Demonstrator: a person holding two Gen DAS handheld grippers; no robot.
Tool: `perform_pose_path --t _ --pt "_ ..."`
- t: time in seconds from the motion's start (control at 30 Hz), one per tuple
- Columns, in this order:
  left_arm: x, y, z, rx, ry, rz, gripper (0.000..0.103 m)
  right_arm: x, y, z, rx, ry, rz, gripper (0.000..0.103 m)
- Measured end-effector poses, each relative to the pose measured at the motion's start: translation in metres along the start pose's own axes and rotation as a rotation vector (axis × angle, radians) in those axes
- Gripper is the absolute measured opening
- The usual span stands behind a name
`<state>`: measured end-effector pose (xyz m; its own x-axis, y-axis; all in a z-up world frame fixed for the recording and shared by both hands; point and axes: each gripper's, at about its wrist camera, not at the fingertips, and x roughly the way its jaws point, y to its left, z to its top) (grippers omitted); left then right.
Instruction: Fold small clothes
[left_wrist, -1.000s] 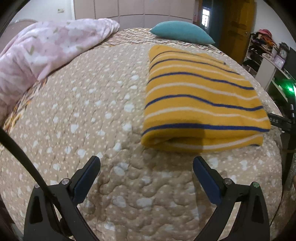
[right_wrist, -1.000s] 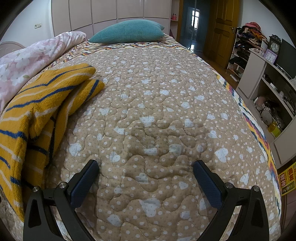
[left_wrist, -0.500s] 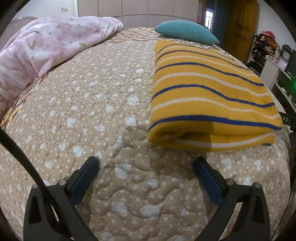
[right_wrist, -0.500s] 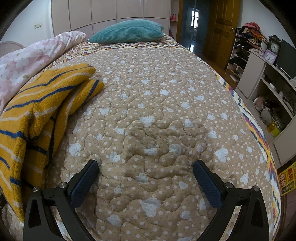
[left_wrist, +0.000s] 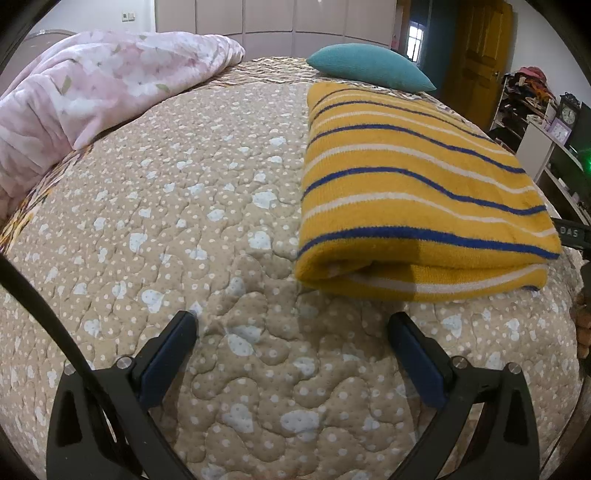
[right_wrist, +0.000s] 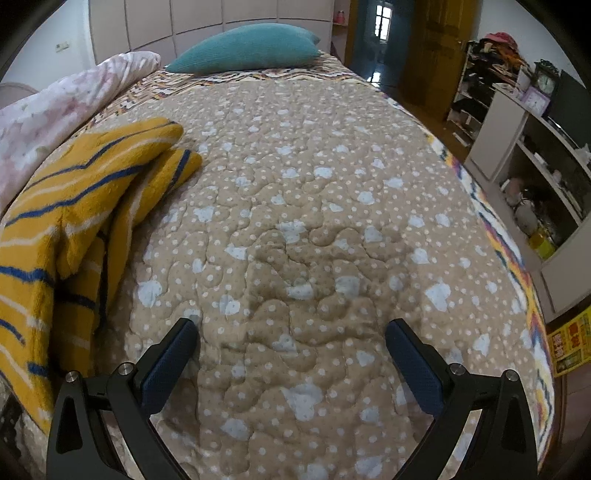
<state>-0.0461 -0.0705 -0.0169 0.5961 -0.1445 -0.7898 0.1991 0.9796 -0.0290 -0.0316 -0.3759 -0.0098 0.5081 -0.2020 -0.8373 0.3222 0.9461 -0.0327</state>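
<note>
A folded yellow garment (left_wrist: 413, 192) with blue and white stripes lies flat on a bed's tan quilt (left_wrist: 177, 229) dotted with white spots and hearts, at about 1 o'clock in the left wrist view, its doubled near edge facing the camera. In the right wrist view the same garment (right_wrist: 70, 221) sits at 9 o'clock, its layers visible along the open side and its near end drooping toward the bed's edge. The left claw (left_wrist: 291, 332) hangs spread wide above the quilt just short of the garment's near edge, its blue-padded fingers (left_wrist: 168, 350) gripping nothing. The right claw (right_wrist: 291, 332) is likewise spread wide over bare quilt (right_wrist: 332, 206), holding nothing, with the garment off beside its left finger. A pink floral blanket (left_wrist: 92, 96) is heaped at 10 o'clock in the left view, and a teal pillow (left_wrist: 365, 70) rests at the head of the bed at 12 o'clock. Cluttered shelves (right_wrist: 546, 177) stand beside the bed at 3 o'clock in the right view, near a yellow wooden door (right_wrist: 432, 48).
</note>
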Motion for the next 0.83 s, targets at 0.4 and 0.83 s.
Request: perform_pose_path --t 0.4,0.83 --pt "0.000 0.000 -0.001 0.001 -0.003 -0.001 0.103 -0.072 0.036 -0.068 0.088 -0.148 0.164 0.103" --pt "-0.001 -0.001 -0.002 0.002 -0.007 0.000 0.103 -0.049 0.084 -0.090 -0.046 -0.158 0.075 0.103"
